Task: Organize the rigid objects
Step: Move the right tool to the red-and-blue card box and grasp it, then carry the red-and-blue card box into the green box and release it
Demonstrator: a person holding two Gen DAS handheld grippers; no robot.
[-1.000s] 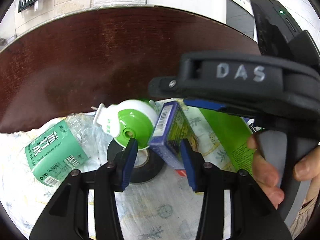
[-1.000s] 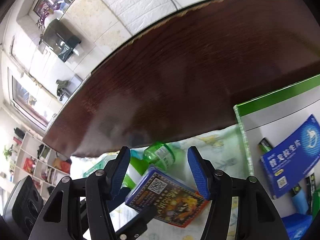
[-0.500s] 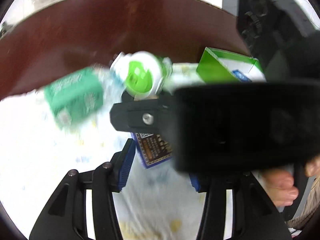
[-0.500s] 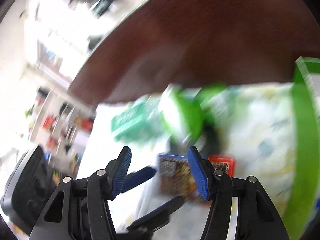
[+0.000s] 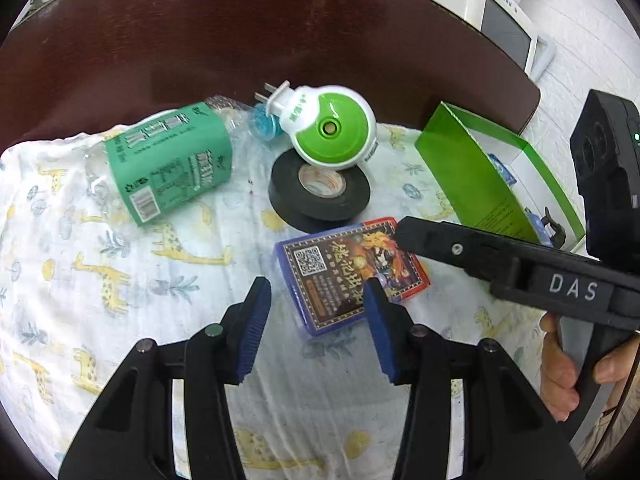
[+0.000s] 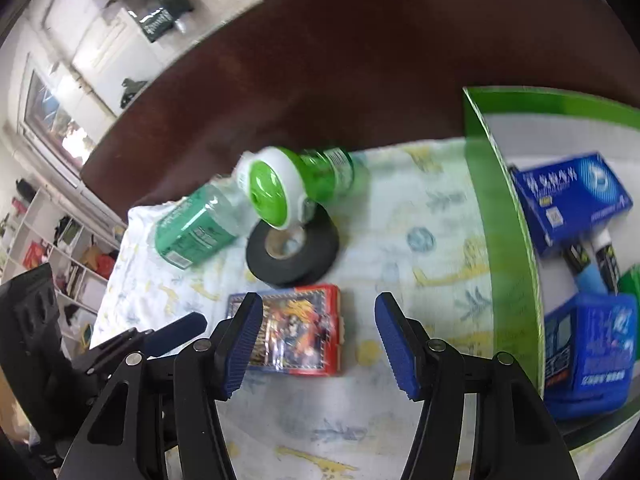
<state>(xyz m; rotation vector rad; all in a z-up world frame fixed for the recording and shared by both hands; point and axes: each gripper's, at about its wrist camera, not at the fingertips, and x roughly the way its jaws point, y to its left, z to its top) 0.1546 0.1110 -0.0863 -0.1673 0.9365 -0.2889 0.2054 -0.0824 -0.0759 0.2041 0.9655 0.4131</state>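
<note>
1. Card box (image 5: 348,276) lying flat on the giraffe-print cloth (image 5: 120,280), just beside the black tape roll (image 5: 320,192) on its near side, apart from both sets of fingers.
2. Left gripper (image 5: 316,320) hovering over the card box, fingers spread wide, holding nothing.
3. Right gripper (image 6: 318,340) likewise spread wide and empty, card box (image 6: 296,332) seen partly behind its left finger (image 6: 240,340).
4. Green-and-white plug-in device (image 5: 328,128) resting on the far rim of the tape roll; green-labelled bottle (image 5: 168,168) lying on its side to the left of the tape roll.
5. Green open box (image 5: 472,176) standing to the right of the tape roll, at the cloth's edge on the dark wooden desk (image 5: 200,40).
6. Only in the left wrist view: QR code and printed back of the card box, the plug prongs, the right gripper's "DAS" lettering, and the right hand (image 5: 560,368) on its handle.
7. Only in the right wrist view: inside of the green box (image 6: 500,240), with blue cartons (image 6: 572,200) and small tubes packed in; a shelved room past the desk; the red edge of the card box.
</note>
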